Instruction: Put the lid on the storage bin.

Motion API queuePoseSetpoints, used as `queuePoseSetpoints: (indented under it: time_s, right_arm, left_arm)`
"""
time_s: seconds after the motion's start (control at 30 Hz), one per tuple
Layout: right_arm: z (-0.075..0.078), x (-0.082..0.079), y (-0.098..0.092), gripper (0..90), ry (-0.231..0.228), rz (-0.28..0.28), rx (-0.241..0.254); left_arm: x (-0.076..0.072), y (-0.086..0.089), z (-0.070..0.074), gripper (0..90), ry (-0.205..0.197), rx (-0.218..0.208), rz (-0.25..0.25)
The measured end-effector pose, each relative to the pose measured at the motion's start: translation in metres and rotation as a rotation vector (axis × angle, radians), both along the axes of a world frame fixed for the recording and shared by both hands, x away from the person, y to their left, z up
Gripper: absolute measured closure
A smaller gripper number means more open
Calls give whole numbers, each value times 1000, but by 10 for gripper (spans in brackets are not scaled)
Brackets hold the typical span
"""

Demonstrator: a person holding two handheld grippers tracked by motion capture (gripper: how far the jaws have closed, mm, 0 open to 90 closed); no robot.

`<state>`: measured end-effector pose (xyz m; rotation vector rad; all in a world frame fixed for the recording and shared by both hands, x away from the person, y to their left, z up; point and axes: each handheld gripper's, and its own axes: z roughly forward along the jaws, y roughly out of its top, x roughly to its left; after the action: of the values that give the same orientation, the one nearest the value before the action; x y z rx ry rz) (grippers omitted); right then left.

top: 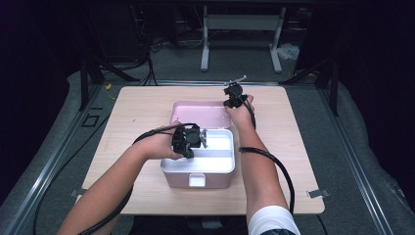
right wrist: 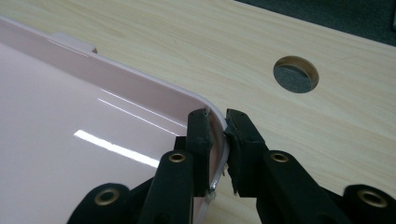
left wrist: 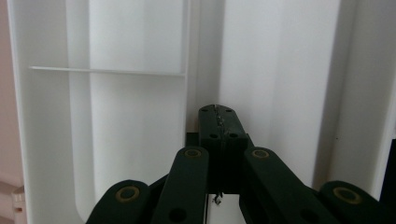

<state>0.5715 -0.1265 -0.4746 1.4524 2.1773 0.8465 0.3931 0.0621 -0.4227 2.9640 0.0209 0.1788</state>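
A pink box (top: 198, 171) with a white tray inside stands at the centre of the high view, near the lower edge of the wooden surface (top: 137, 107). Its pink lid (top: 195, 113) lies open just above it in the frame, hinged back flat.

The left tongs (top: 195, 139) sit over the upper left part of the box. In the left gripper view the left tongs (left wrist: 219, 122) are closed with nothing between them, tips pressed together against the white tray (left wrist: 135, 116), beside a divider wall.

The right tongs (top: 230, 100) are at the lid's upper right corner. In the right gripper view the right tongs (right wrist: 217, 128) pinch the lid's (right wrist: 70, 116) rounded rim, one jaw inside the lid and the other outside, so they grip the lid. A round hole (right wrist: 295, 73) in the surface shows at the upper right of that view.
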Motion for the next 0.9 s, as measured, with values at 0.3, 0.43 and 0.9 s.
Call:
queuePoseSetpoints:
  time_s: [0.3,0.43,0.9]
  right_arm:
    - [16,-4,1,831,-44,7,-20]
    - [30,-8,1,839,-79,2,-20]
    - [82,-34,-4,856,-215,59,-7]
  left_arm:
    - [0,-3,0,900,2,23,1]
    - [0,-4,0,900,5,30,1]
    - [0,-5,0,900,-2,32,13]
